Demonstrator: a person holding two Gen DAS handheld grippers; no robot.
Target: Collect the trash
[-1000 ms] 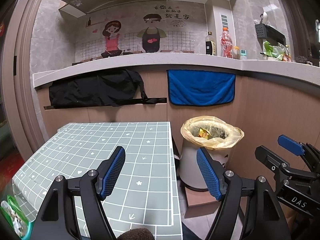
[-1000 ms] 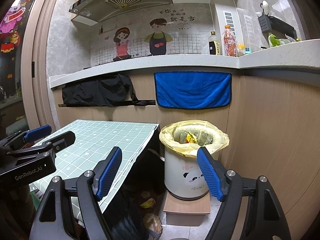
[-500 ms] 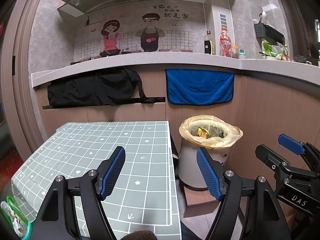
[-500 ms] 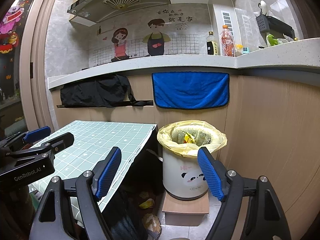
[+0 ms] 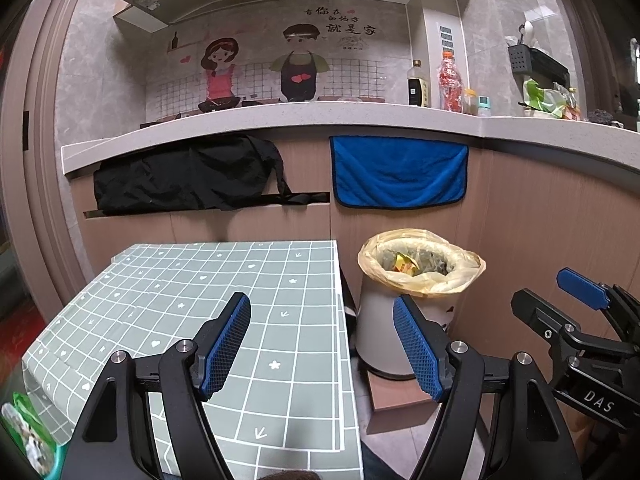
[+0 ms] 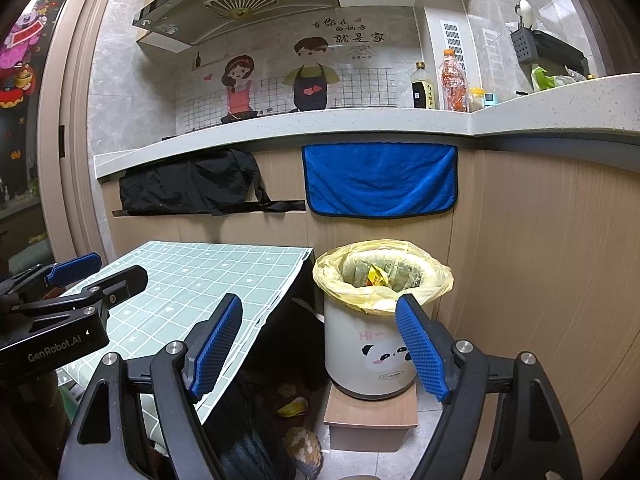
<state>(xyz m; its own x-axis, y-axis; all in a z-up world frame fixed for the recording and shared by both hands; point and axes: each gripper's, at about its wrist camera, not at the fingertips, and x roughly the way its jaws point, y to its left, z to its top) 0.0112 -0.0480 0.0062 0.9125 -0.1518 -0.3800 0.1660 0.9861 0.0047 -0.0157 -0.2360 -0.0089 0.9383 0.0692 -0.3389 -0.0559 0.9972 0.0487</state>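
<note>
Yellow plastic lines the white round trash bin with a panda face (image 6: 370,350), which stands on a low wooden block (image 6: 370,410) at lower centre of the right wrist frame, against the wood-panelled cabinet front. Crumpled wrappers (image 6: 376,276) lie inside it. The left claw (image 5: 322,342) hangs released over the green grid-patterned bench cloth (image 5: 200,292), nothing between its blue pads. The right claw (image 6: 318,344) is likewise spread wide and empty, aimed at the bin. At the far lower left of the left wrist frame sits what may be a green snack packet (image 5: 28,436), too blurred to be sure.
</note>
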